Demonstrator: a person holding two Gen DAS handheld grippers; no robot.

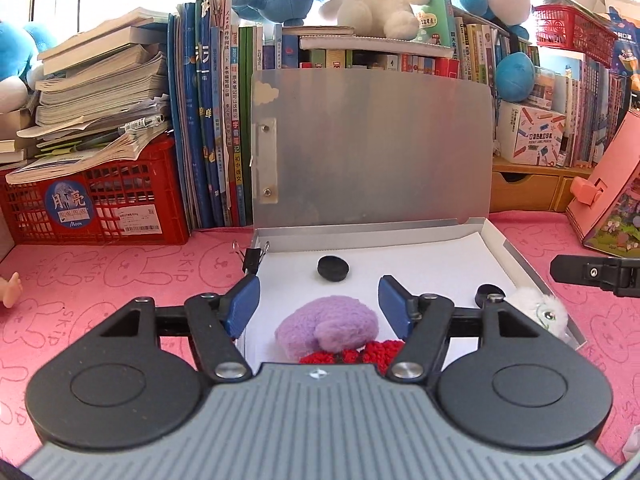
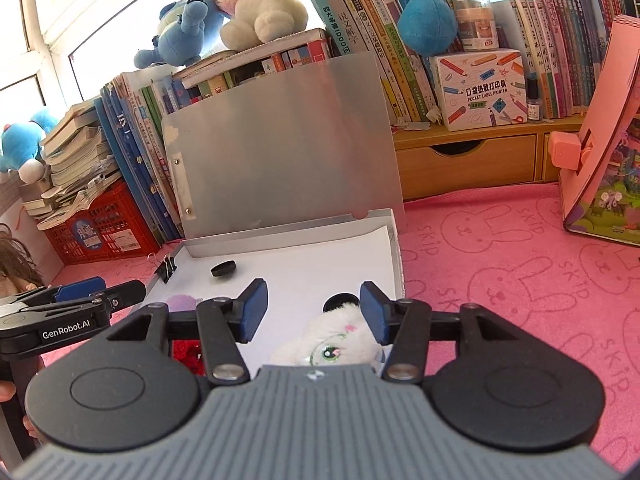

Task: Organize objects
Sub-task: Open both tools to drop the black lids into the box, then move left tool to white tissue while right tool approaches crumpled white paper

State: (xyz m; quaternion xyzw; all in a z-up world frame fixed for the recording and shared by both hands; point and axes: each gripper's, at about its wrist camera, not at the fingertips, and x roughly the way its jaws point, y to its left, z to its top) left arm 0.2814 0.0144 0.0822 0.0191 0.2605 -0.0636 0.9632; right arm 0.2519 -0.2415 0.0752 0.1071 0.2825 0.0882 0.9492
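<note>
A: Where do we stand? Both grippers hang over the open file box (image 1: 516, 256), whose translucent grey lid (image 1: 372, 148) stands upright ahead of us.

B: Our left gripper (image 1: 318, 304) is spread wide and holds nothing. The purple plush (image 1: 326, 326) lies right between and just below its blue pads (image 1: 244, 304), with a red knitted piece (image 1: 348, 354) tucked nearer the gripper body.

A: And our right gripper (image 2: 314, 308) is equally wide, empty, with the white plush (image 2: 340, 340) under it and a little toward its right finger.

B: We judge the step to be grasping or settling the soft toys inside the box. To do it well, we should descend straight, centre each plush between the pads, and close gently; fluffy fabric compresses, so a firm squeeze on the bulk beats pinching loose fuzz.

A: Materials matter here. The 2 black round caps (image 1: 333, 269) ahead of our left gripper look hard and smooth, lying on white paper (image 1: 432, 264) that could slide or crease if dragged.

B: The black binder clip (image 1: 253, 259) sits on the box rim, ahead-left of our left gripper. The pink bunny-print cloth on the tabletop (image 2: 500, 248) looks soft and grippy.
</note>
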